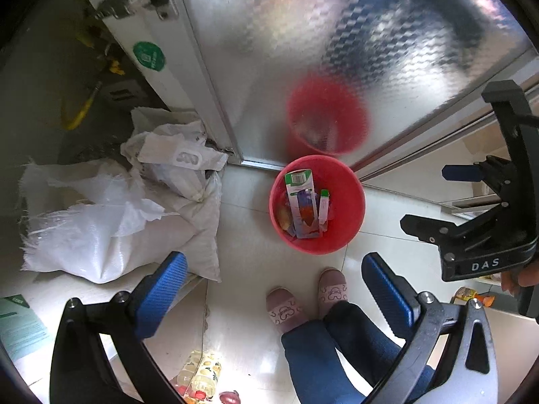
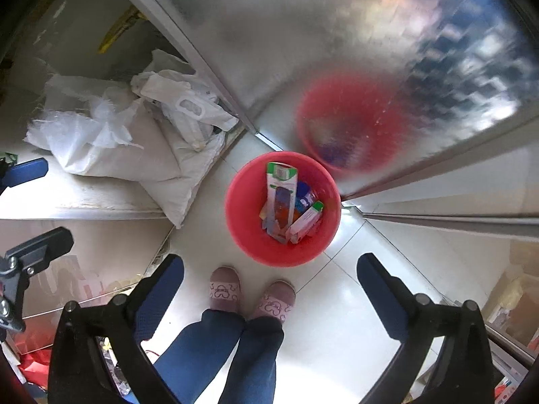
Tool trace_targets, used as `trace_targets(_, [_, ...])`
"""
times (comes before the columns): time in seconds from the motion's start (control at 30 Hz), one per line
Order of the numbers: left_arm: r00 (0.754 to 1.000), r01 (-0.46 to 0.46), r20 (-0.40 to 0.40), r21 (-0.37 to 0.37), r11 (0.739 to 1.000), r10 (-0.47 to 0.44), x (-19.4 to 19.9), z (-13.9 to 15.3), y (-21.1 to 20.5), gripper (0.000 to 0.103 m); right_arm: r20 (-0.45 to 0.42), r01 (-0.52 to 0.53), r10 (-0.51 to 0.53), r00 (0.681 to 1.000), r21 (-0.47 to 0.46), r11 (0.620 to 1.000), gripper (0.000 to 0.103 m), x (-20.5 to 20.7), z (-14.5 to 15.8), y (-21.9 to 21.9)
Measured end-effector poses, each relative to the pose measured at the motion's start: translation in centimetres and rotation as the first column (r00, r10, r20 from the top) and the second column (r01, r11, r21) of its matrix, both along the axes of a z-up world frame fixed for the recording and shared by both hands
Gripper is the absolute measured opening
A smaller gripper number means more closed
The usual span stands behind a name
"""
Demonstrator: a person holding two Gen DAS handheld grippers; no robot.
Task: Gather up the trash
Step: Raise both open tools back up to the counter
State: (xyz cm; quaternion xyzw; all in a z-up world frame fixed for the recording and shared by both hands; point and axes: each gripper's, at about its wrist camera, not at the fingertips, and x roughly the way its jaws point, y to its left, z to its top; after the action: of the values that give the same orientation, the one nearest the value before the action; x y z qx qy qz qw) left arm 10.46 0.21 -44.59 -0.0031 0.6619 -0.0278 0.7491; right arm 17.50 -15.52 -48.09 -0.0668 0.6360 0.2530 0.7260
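Both hand-held grippers, left point(image 1: 274, 289) and right point(image 2: 269, 289), agape, empty; right body reads "DAS".

bucket point(image 2: 242, 232) bottom under cartons point(image 2: 281, 202)

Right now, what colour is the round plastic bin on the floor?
Red; the right wrist view shows it best.

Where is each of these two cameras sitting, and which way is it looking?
Left wrist view: sits on the left hand-held gripper, looking down at the red bin and white sacks; shows its blue fingers, the person's slippers and the right hand-held gripper at the right edge.
Right wrist view: sits on the right hand-held gripper, looking steeply down at the bin; shows its open fingers, slippers and legs.
Both share the bin of cartons, the sacks, the slippers and the shiny door.
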Motion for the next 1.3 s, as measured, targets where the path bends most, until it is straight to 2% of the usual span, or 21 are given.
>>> trace_targets(0.2, [0.998, 0.021, 0.053, 0.012, 1.0, -0.022, -1.1, 5.0, -0.4, 0.103, 0.062, 0.007, -0.008, 0.998, 0.011, 1.0, 0.103, -1.6, 5.7, -0.1])
trace_targets(0.43, [0.991, 0.0, 0.13, 0.01, 1.0, -0.001, -2.1, 13.7, -0.2, 0.103, 0.152, 0.003, -0.007, 0.988, 0.022, 1.0, 0.103, -3.7, 14.7, -0.7])
trace_targets(0.57, [0.98, -0.012, 0.2, 0.023, 1.0, 0.007, -2.5, 18.8, -0.2, 0.103, 0.196, 0.011, -0.018, 0.98, 0.041, 0.999, 0.103, -4.5, 19.3, -1.1])
trace_targets(0.7, [0.97, -0.034, 0.242, 0.018, 0.999, 0.029, -2.7, 22.9, -0.1, 0.103, 0.261, 0.005, -0.018, 0.965, 0.053, 0.999, 0.103, -5.5, 23.7, -1.2])
trace_targets(0.9, [0.954, -0.03, 0.301, 0.048, 0.998, 0.014, -3.0, 28.4, -0.4, 0.103, 0.334, -0.016, -0.01, 0.942, 0.074, 0.997, 0.103, -5.9, 28.9, -2.1])
trace_targets(1.1, [0.938, -0.036, 0.347, 0.032, 0.999, 0.023, -2.7, 33.1, -1.2, 0.103, 0.43, -0.036, -0.002, 0.903, 0.079, 0.996, 0.103, -6.1, 33.5, -3.1])
trace_targets(1.3, [0.905, -0.041, 0.423, 0.008, 0.999, 0.034, -1.5, 38.3, -1.2, 0.103, 0.542, -0.047, -0.02, 0.84, 0.11, 0.993, 0.103, -5.9, 38.9, -4.0])
